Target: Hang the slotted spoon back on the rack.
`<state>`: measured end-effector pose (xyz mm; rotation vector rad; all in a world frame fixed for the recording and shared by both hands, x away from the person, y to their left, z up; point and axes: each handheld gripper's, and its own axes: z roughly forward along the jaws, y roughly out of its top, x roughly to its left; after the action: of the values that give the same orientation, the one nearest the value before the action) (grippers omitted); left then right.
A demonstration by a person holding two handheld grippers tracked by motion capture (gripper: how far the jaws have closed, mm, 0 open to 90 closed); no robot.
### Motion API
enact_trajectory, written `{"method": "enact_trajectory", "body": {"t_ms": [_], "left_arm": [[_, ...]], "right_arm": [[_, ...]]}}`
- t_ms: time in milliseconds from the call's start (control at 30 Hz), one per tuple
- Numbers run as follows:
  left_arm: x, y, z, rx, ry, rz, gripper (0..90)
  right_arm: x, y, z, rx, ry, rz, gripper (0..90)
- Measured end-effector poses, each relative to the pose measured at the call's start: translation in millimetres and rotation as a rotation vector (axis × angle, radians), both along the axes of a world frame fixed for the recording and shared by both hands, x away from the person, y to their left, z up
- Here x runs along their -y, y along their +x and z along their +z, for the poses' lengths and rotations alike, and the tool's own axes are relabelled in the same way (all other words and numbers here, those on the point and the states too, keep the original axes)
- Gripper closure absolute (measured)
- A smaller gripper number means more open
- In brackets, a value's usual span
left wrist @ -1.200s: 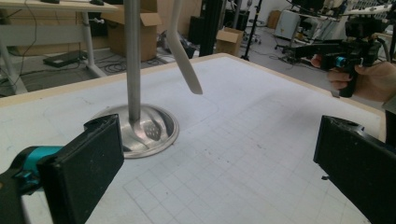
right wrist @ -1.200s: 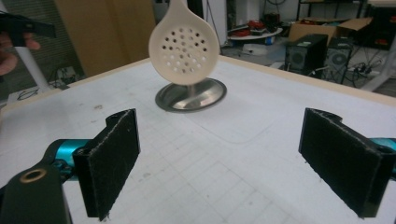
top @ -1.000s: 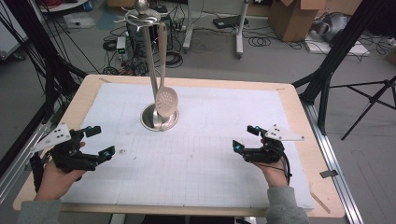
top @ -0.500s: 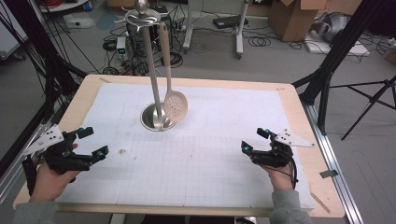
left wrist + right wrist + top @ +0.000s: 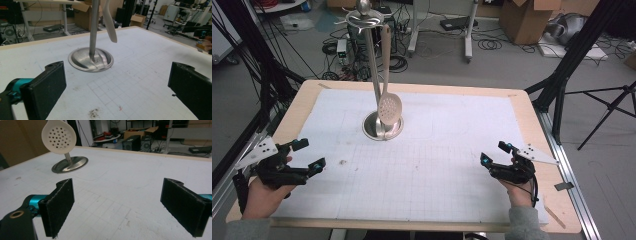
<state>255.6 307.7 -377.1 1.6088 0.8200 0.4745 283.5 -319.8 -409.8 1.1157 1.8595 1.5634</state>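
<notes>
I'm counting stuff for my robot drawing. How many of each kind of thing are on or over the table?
Metal stand: 1
Slotted spoon hanging on the stand: 1
Grippers, left gripper and right gripper, both with jaws open: 2
Total: 4

wooden table (image 5: 532, 117), white grid mat (image 5: 452, 150), steel stand (image 5: 382, 126)
</notes>
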Motion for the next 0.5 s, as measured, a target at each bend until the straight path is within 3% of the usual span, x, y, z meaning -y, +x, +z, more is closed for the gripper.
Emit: {"method": "enact_trajectory", "body": {"t_ms": [500], "left_arm": [[-16.8, -1.5, -10.7, -0.02, 0.005, 0.082, 2.0]], "right_arm": [[13.4, -5.5, -2.9, -0.022, -0.007, -0.053, 11.0]]}}
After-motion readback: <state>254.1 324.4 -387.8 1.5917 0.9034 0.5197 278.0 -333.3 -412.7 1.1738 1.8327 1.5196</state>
